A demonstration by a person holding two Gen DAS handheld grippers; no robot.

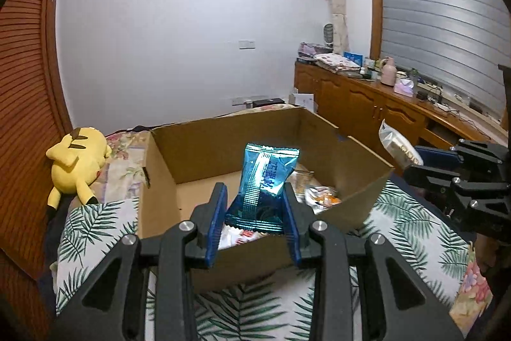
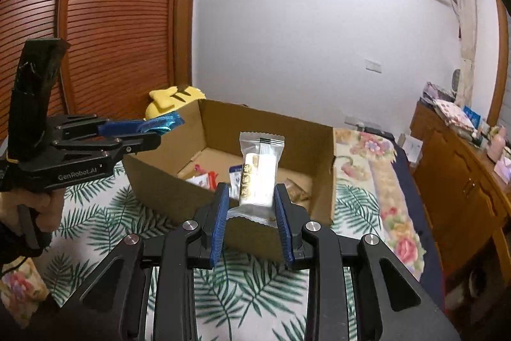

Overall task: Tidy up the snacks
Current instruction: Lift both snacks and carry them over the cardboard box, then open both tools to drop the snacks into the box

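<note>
My left gripper [image 1: 255, 197] is shut on a shiny blue snack packet [image 1: 266, 181], held upright above the near wall of an open cardboard box [image 1: 166, 155]. My right gripper [image 2: 252, 195] is shut on a white and clear snack packet [image 2: 259, 174], also upright over the box's [image 2: 159, 181] near side. In the left wrist view the right gripper [image 1: 415, 160] shows at the right edge with its white packet [image 1: 394, 146]. The right wrist view shows the left gripper [image 2: 153, 130] at the left with the blue packet [image 2: 163, 122], a person's hand [image 2: 38, 210] on its handle. Several snack packets [image 2: 204, 178] lie in the box.
The box stands on a leaf-print cloth [image 2: 121, 213] over a floral bedspread [image 2: 367, 155]. A yellow plush toy [image 1: 78, 162] lies left of the box. A wooden cabinet [image 1: 367, 104] with clutter on top runs along the right wall. A louvred wooden door [image 2: 111, 31] stands behind on the left.
</note>
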